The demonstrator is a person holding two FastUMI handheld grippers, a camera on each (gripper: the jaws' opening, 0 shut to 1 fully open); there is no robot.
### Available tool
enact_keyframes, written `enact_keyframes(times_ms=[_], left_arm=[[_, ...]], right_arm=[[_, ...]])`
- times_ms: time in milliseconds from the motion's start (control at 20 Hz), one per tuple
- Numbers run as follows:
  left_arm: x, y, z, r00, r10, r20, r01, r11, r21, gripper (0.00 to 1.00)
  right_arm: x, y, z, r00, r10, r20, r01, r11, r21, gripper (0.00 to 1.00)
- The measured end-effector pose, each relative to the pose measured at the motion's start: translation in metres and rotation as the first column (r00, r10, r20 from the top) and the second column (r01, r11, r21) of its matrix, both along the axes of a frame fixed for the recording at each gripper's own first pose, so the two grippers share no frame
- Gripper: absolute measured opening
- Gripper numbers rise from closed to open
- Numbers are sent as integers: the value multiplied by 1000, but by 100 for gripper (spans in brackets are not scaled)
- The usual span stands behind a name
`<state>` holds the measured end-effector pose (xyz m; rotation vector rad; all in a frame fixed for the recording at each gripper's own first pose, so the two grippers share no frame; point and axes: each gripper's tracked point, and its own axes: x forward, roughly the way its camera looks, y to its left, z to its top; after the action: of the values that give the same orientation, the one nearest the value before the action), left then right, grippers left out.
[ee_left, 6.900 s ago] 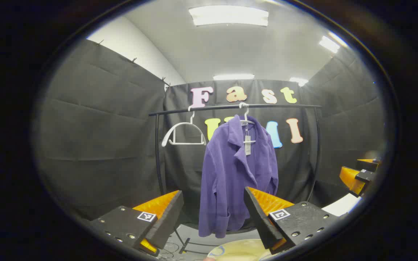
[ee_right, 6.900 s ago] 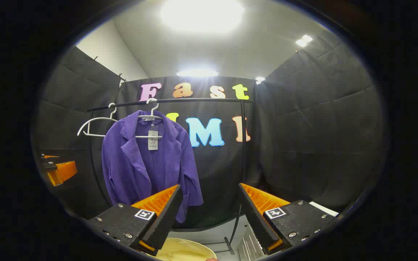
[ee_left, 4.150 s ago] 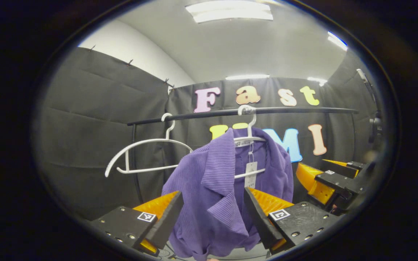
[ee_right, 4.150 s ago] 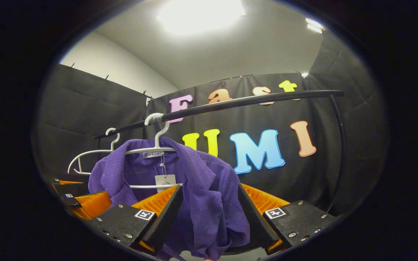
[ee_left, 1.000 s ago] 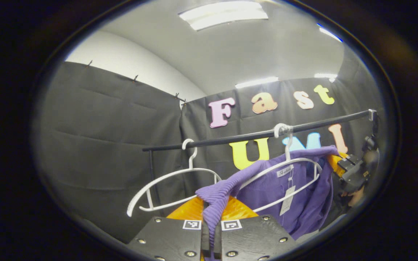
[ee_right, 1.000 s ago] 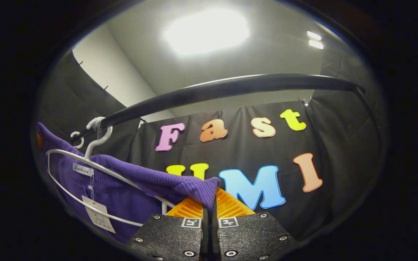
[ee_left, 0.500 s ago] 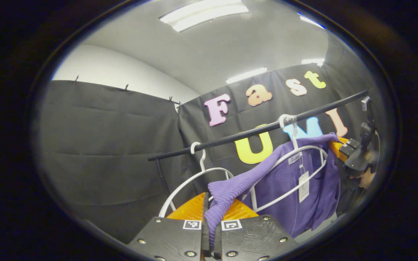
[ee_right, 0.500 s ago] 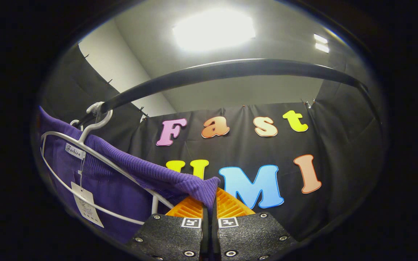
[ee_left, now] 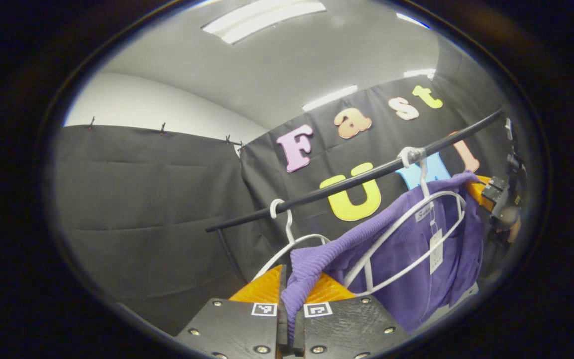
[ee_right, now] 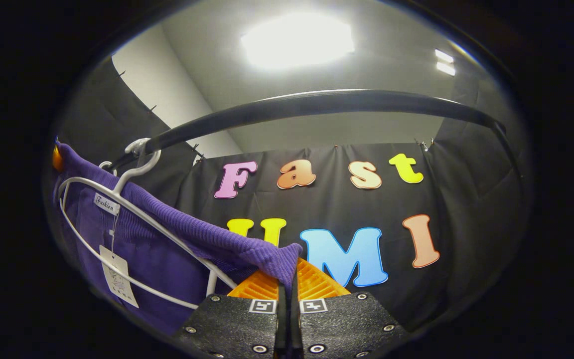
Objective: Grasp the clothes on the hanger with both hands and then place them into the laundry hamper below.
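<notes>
A purple ribbed jacket (ee_left: 416, 269) hangs stretched between both grippers, partly pulled off its white hanger (ee_left: 406, 234), which still hooks on the black rail (ee_left: 347, 182). My left gripper (ee_left: 289, 279) is shut on one shoulder of the jacket. My right gripper (ee_right: 287, 279) is shut on the other shoulder of the jacket (ee_right: 167, 249), beside the hanger (ee_right: 132, 209) under the rail (ee_right: 317, 107). The right gripper (ee_left: 486, 192) and the hand holding it also appear at the far right of the left gripper view. A paper tag (ee_right: 117, 281) dangles from the hanger.
A second, bare white hanger (ee_left: 287, 234) hangs on the rail to the left of the jacket. The rail's upright post (ee_left: 227, 249) stands at its left end. Black cloth walls close in all round, with ceiling lights above.
Both grippers stay shut on the jacket. The left gripper has tilted and shifted, so the rail and hanger now slant more steeply; the jacket is pulled a little further along the hanger.
</notes>
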<state>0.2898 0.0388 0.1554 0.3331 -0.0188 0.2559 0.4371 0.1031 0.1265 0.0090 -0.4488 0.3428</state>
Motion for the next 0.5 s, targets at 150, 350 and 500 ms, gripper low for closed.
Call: enact_keyframes(times_ms=[150, 350, 500], left_arm=[[12, 1, -9, 999, -31, -26, 31, 1000, -7, 5], [28, 2, -20, 996, -62, -71, 61, 998, -3, 5], [35, -5, -30, 993, -80, -86, 79, 997, -23, 5]], right_arm=[[-3, -6, -2, 1000, -13, -20, 13, 1000, 1, 2], [7, -10, -9, 998, -25, -58, 25, 1000, -3, 2], [15, -8, -19, 994, -20, -103, 20, 1000, 0, 2]])
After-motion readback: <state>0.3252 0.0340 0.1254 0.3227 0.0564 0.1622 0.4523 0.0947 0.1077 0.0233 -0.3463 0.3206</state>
